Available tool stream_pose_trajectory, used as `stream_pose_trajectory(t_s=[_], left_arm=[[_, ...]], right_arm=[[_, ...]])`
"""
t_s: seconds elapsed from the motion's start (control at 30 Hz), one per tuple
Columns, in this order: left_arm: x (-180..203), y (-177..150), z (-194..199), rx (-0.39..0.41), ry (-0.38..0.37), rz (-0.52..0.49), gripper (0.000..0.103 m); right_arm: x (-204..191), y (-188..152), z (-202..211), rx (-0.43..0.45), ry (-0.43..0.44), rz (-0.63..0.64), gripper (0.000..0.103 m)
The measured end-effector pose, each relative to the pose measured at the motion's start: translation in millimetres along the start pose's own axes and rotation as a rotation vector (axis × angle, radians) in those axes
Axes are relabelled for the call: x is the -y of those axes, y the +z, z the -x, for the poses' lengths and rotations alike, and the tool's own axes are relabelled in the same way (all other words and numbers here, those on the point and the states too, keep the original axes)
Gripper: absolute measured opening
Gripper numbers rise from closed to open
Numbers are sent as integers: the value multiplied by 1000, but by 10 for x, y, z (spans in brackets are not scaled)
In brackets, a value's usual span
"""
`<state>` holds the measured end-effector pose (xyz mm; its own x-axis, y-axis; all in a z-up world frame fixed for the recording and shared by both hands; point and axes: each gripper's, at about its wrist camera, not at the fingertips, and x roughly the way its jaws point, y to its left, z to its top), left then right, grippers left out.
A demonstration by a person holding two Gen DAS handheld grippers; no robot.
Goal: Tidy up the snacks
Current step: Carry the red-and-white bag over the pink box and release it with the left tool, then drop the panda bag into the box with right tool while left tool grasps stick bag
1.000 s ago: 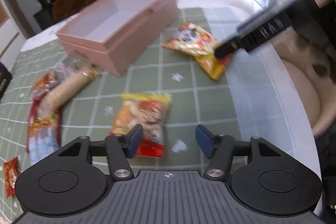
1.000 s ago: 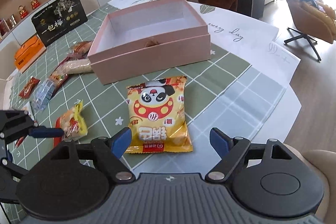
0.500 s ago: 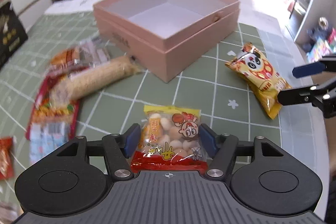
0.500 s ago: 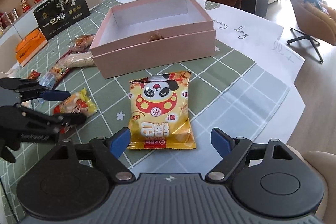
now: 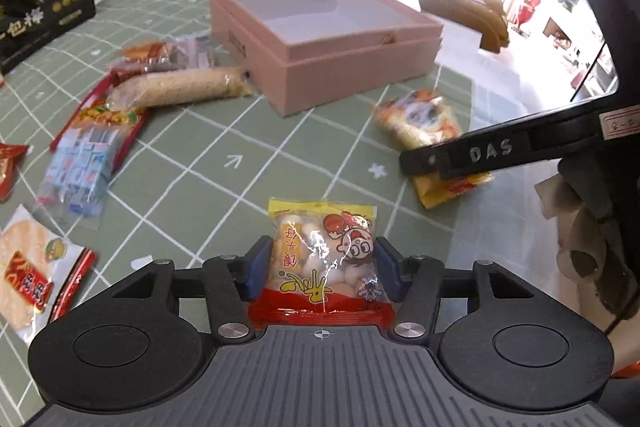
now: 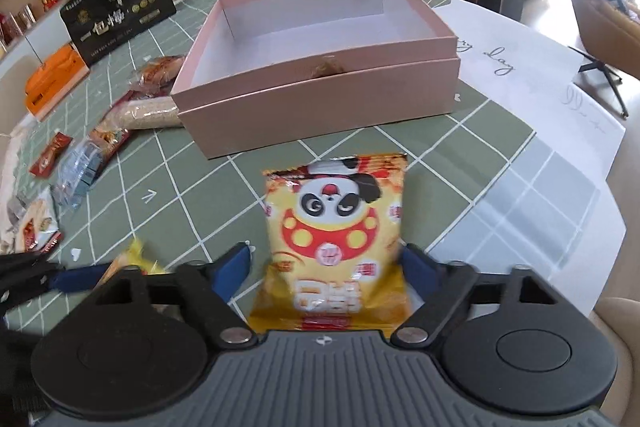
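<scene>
While the left wrist view looks down over its own black fingers, the left gripper point(image 5: 323, 269) is clamped on a glossy bag point(image 5: 322, 259) of pale round snacks, both blue pads pressed against the bag's sides at 6 o'clock. A green cloth point(image 5: 224, 131) with a white grid covers the table. At 12 o'clock sits a square pink box point(image 5: 324, 39), open, matte card outside and white within. At 9 to 10 o'clock lie a long crumbly roll point(image 5: 180, 91) in clear film and a clear pack of small blue-white sweets point(image 5: 80, 167); a flat red-and-white pack point(image 5: 32, 275) lies at 8 o'clock. At 3 o'clock the right gripper's black finger crosses a yellow panda bag point(image 5: 420, 123), which is blurred here. Behind it a bright window washes out the room.

From the right wrist, the right gripper point(image 6: 326, 267) straddles that panda bag point(image 6: 334, 239), a smooth yellow foil pillow at 6 o'clock. Its jaws are closing with the bag between them; the right pad touches the bag's edge, while the left pad stands just clear. This view alone shows the box's front with its small tan clasp point(image 6: 328, 67), a black printed carton point(image 6: 120, 7) and an orange one point(image 6: 52, 83) at 10 o'clock, figurines on a shelf behind, and white lettered paper point(image 6: 520, 67) under the cloth at 2 o'clock. The left gripper's blue tip point(image 6: 76, 277) and bag corner show at 8 o'clock.
</scene>
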<state>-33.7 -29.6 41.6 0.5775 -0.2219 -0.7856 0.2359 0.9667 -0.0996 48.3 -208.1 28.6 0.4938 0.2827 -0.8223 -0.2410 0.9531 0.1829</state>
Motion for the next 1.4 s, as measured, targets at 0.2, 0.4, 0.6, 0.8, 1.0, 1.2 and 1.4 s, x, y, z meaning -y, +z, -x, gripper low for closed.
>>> stream_pose_trajectory(t_s=[0.2, 0.4, 0.6, 0.8, 1.0, 1.2, 1.4], left_arm=[[-21, 419, 275, 132, -7, 26, 60], [-103, 938, 347, 243, -25, 45, 60], [-379, 1718, -162, 267, -191, 183, 63], [-474, 1902, -798, 235, -107, 238, 57], [-567, 1555, -451, 257, -41, 243, 57], [-729, 848, -83, 229, -28, 302, 57], [-795, 130, -9, 95, -25, 373, 56]], right_arm=[[65, 215, 405, 67, 48, 51, 37], [203, 813, 822, 225, 76, 28, 35], [217, 681, 687, 225, -13, 46, 86], [100, 273, 298, 75, -44, 72, 86], [182, 51, -34, -11, -38, 16, 85], [67, 41, 11, -20, -7, 83, 60], [84, 458, 548, 78, 65, 81, 59]])
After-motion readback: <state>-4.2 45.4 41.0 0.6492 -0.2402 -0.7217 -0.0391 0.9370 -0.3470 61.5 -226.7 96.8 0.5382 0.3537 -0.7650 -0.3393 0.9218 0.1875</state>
